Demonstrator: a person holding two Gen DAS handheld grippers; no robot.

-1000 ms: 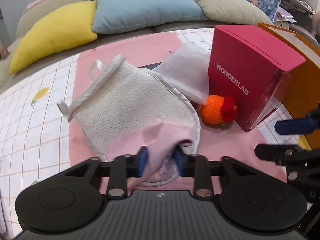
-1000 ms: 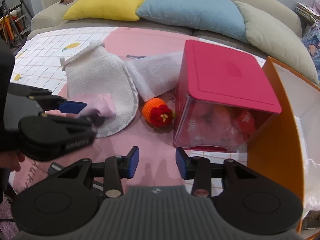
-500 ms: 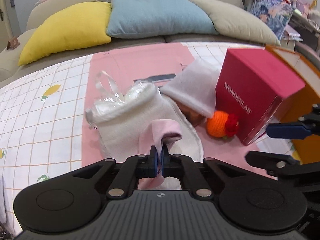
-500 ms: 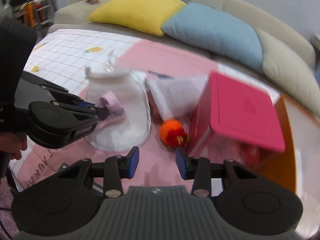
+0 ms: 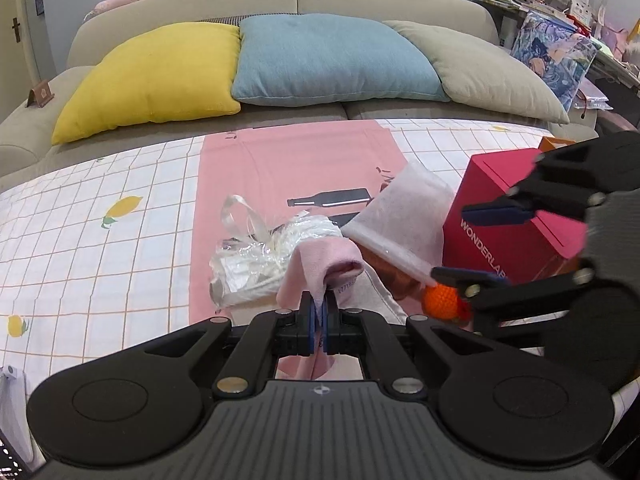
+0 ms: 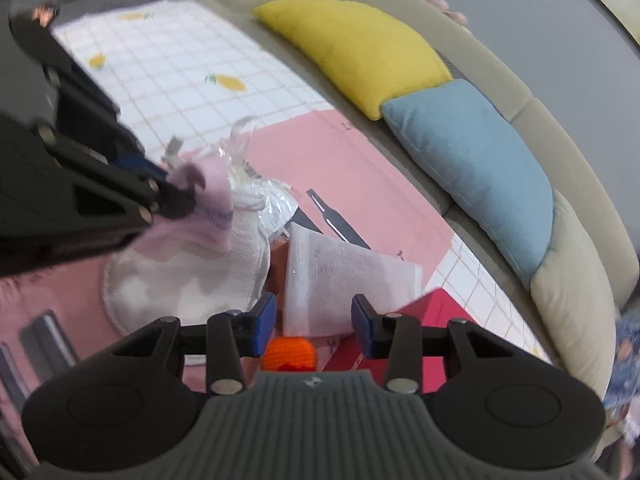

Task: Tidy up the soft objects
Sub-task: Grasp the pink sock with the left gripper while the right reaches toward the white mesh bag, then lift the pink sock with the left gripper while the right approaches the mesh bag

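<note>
Bare pink mat (image 5: 296, 160) beyond the pile; red box (image 5: 504, 216) and right gripper (image 5: 476, 244) crowding the right.

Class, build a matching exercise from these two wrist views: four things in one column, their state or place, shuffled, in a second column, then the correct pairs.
Things
1. pink cloth
2. orange knitted ball
3. right tongs
4. yellow pillow

State or place
A. open, holding nothing
B. leaning on the sofa back
C. pinched in the left tongs
D. beside the red box

Pairs: 1-C, 2-D, 3-A, 4-B
</note>
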